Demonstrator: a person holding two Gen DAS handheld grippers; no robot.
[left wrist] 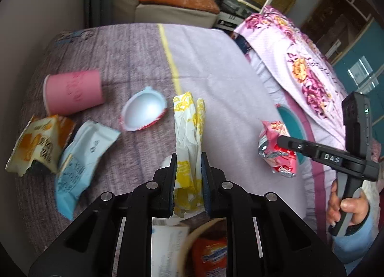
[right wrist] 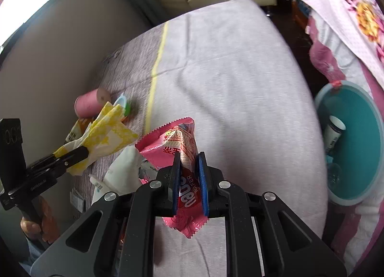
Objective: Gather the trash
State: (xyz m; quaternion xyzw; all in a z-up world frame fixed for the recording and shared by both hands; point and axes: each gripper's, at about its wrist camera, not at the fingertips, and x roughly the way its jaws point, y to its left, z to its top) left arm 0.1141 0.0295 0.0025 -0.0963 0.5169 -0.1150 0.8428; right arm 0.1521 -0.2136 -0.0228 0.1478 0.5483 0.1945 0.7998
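both jaws were clamped, left gripper on a yellow paper wrapper, right gripper on a pink wafer wrapper; both looked light, crinkly, best pinched mid-body.

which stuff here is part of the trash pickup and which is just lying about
Part of the job:
- yellow-print paper wrapper, held in the left gripper
- pink wafer wrapper, held in the right gripper
- teal bin
- pink cup, foil lid, blue packet, orange packet on the bed

Just lying about:
- floral quilt
- sofa
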